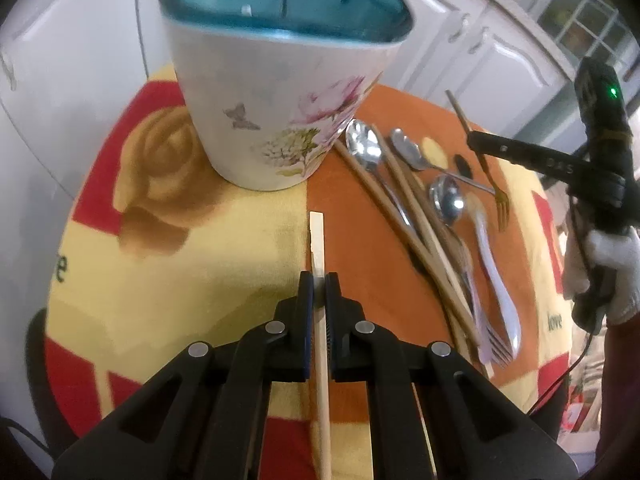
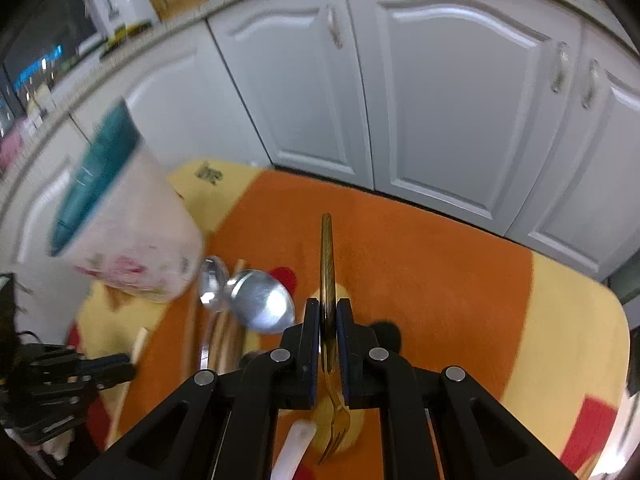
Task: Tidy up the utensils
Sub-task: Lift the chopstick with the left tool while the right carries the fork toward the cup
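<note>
My left gripper [image 1: 319,280] is shut on a pale wooden chopstick [image 1: 316,236], whose end points toward a white floral holder cup [image 1: 276,112] with a teal inside. The cup stands just beyond it on the cloth. My right gripper [image 2: 329,304] is shut on a gold fork [image 2: 327,256], handle forward and tines [image 2: 334,436] hanging back under the fingers. In the left wrist view the right gripper [image 1: 476,140] holds that gold fork [image 1: 496,196] over the pile. Spoons [image 1: 364,146], brown chopsticks [image 1: 416,216] and a white fork [image 1: 494,272] lie to the cup's right.
An orange, yellow and red cloth [image 2: 440,272] covers the table. White cabinet doors [image 2: 460,100] stand close behind it. A white-gloved hand [image 1: 612,264] holds the right tool at the right edge. The left gripper [image 2: 116,364] shows at the lower left of the right wrist view.
</note>
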`<state>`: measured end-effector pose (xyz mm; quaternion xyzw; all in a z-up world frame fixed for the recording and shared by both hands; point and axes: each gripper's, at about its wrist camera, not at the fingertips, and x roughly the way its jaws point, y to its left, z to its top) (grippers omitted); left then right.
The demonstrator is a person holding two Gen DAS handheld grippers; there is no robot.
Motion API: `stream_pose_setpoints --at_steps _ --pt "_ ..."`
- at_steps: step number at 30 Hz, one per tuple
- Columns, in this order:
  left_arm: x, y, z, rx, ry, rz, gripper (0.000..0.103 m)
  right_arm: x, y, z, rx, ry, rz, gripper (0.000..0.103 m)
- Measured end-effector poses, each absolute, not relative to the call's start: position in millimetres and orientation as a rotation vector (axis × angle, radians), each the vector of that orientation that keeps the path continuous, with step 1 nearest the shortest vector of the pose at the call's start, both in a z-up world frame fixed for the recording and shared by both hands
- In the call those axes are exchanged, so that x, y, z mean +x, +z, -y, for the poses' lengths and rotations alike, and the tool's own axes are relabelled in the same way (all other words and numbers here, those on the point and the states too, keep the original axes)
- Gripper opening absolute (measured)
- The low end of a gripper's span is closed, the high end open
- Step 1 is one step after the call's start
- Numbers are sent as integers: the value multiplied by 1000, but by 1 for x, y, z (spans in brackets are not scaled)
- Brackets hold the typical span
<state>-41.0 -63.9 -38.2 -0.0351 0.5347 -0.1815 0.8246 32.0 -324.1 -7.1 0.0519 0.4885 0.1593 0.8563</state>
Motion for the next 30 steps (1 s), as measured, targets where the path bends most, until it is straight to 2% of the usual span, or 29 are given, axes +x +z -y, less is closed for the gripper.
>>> stream_pose_setpoints --at_steps 15,30 --pt "-45 29 56 -100 -457 -1004 4 -25 42 313 382 495 -864 8" --pt "-13 117 16 -176 -428 -807 4 -8 108 260 368 620 -710 8"
